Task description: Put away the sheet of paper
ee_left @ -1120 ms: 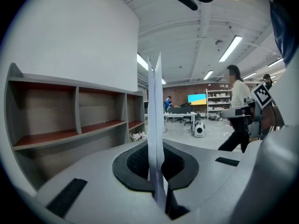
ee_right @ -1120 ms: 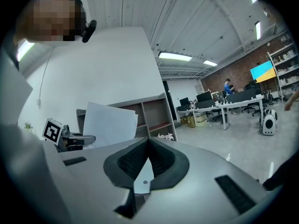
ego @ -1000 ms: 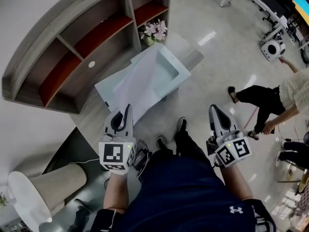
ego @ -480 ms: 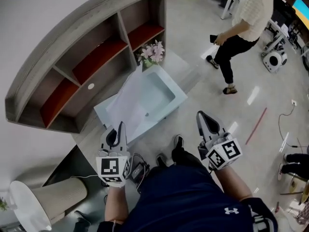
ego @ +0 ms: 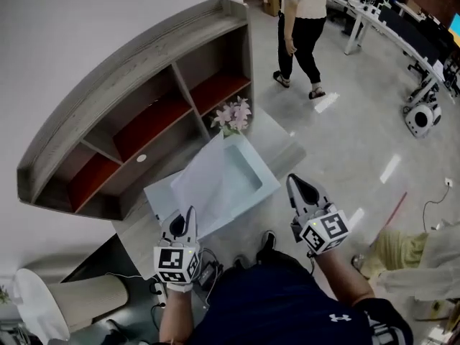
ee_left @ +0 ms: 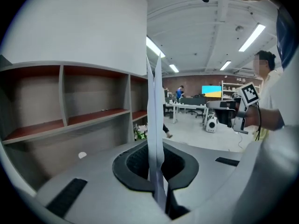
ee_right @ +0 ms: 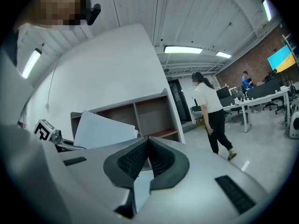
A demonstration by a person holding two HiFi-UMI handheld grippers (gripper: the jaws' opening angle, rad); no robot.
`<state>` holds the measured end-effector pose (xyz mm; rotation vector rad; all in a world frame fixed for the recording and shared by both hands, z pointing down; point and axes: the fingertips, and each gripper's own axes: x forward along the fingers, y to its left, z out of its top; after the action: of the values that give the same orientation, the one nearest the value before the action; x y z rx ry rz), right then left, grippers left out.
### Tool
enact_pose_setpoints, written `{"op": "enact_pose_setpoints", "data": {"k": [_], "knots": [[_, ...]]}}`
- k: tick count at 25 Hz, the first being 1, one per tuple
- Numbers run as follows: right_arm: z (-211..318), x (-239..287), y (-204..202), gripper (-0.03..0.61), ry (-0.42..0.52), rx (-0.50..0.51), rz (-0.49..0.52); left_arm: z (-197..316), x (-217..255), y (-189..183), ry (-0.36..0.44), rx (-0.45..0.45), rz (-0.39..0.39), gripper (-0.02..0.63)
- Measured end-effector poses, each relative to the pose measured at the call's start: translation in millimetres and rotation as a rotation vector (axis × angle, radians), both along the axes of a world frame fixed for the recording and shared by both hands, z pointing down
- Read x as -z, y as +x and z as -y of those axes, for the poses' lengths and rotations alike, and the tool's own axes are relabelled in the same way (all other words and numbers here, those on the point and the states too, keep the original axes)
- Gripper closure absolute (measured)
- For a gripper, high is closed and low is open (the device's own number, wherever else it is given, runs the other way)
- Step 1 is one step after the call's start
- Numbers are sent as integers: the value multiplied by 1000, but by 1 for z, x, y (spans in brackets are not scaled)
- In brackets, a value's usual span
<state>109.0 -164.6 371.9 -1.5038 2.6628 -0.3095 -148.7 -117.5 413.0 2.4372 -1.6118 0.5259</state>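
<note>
My left gripper (ego: 187, 215) pinches thin white paper sheet (ego: 205, 184) by near edge; my right gripper (ego: 295, 184) closed empty, apart from it.

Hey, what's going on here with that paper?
A person holds a gripper in each hand. The left gripper is shut on a sheet of paper, held upright facing a curved shelf unit, near a pale blue table. The right gripper is shut and empty. The paper isn't put away yet.
</note>
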Motion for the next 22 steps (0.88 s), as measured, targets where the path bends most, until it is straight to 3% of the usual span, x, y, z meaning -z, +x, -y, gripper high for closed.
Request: {"op": "enact_pose_setpoints", "data": {"k": [9, 12, 16, 22], "knots": [[51, 3, 0, 574, 18, 66, 15, 35, -16, 12, -53, 20, 27, 597], [60, 0, -3, 574, 3, 76, 25, 42, -23, 13, -84, 18, -17, 597], [70, -17, -10, 574, -47, 69, 38, 60, -53, 0, -183, 11, -213, 597], [80, -29, -18, 574, -110, 44, 46, 91, -159, -42, -454, 50, -622, 597]]}}
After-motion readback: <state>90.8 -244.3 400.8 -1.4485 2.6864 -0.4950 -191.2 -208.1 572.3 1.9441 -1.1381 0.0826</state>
